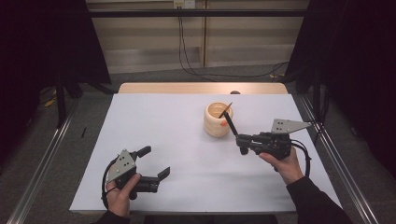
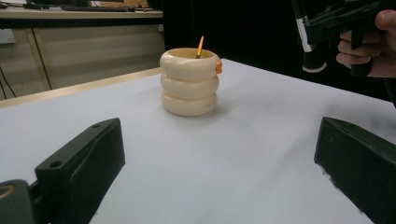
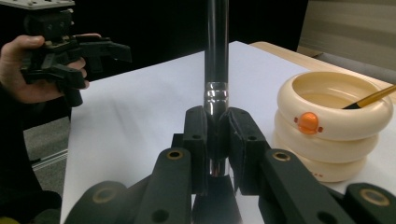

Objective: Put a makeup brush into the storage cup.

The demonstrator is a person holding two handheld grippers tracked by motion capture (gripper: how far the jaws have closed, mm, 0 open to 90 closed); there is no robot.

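Right gripper (image 3: 217, 140) clamped on a dark brush handle (image 3: 217, 56) rising upright. Cream ringed holder (image 3: 334, 123) at right on the white worktop (image 3: 140, 121), orange-handled brush (image 3: 369, 99) inside. Left gripper (image 3: 100, 49) in a hand, far left.

Light falls evenly from above on the white table (image 1: 187, 140), which is bright while the surroundings beyond its edges sink into near black. Shadows are soft and faint, with a weak one under the cup (image 2: 189, 81). In both gripper views the near jaws are blurred.
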